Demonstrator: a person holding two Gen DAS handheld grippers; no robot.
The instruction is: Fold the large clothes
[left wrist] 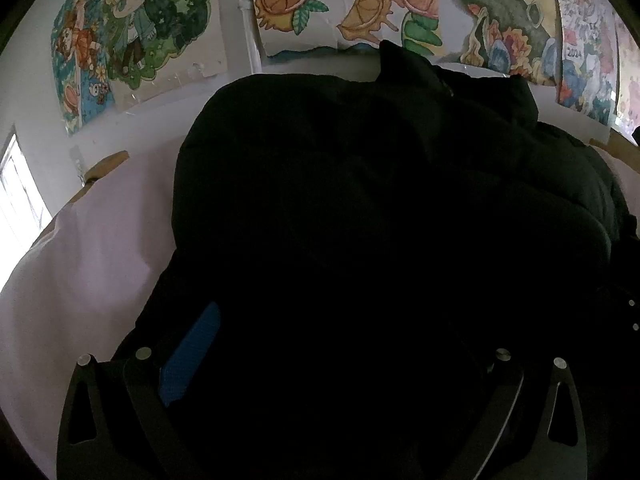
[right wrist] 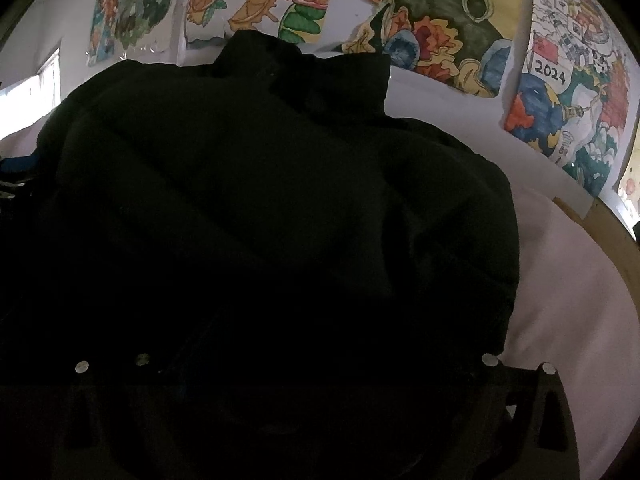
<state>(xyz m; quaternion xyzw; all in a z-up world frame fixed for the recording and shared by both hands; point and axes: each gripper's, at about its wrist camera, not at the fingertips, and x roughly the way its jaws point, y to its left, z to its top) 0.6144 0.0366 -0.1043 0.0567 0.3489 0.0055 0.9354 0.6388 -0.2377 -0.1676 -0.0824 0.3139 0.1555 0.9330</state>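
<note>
Left hand-held gripper spread, cloth between; we cannot tell the right's state; jacket lies directly ahead of both.

Both wrist cameras sit low and very close behind the black coat, facing the wall of drawings; the two views share the coat, drawings and pale sheet.

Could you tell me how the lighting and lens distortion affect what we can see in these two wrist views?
Left wrist view: the black garment is underexposed, folds barely readable; a window blows out white; the fisheye bends the wall drawings. Right wrist view: darker still, the right gripper nearly lost against the cloth; the pale sheet stays legible.
</note>
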